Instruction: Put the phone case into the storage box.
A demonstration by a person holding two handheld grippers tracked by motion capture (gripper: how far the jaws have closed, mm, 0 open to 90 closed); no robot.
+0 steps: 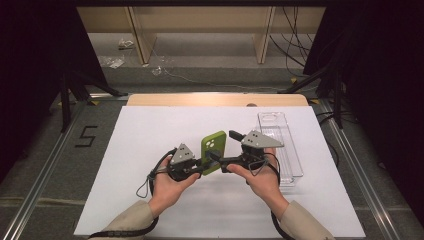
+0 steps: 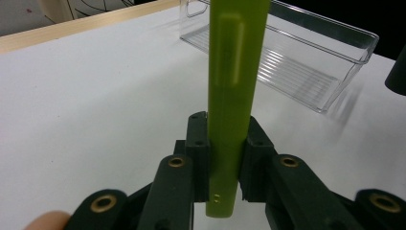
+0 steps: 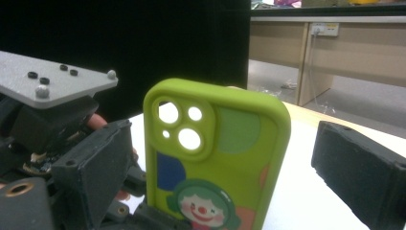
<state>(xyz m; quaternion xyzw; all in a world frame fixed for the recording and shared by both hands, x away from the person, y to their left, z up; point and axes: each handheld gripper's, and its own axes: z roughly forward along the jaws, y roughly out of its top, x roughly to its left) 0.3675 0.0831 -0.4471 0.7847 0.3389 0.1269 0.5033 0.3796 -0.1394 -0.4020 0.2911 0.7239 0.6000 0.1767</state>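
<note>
A lime-green phone case [image 1: 214,150] with a cartoon clown print [image 3: 215,163] is held upright above the white table cover [image 1: 150,150]. My left gripper [image 1: 202,166] is shut on the case's lower end. In the left gripper view the case stands edge-on [image 2: 232,72] with both pads pressed on its sides, gripper [image 2: 225,148]. My right gripper [image 1: 223,146] is open. Its two black jaws stand wide on either side of the case without touching it, gripper [image 3: 225,182]. The left gripper's grey plate [image 3: 57,81] shows behind.
A clear plastic tray [image 1: 287,150] lies on the cover's right side, close to my right hand; it shows beyond the case as tray [image 2: 306,52]. The table's wooden far edge [image 1: 215,99] and a dark floor with cables lie beyond.
</note>
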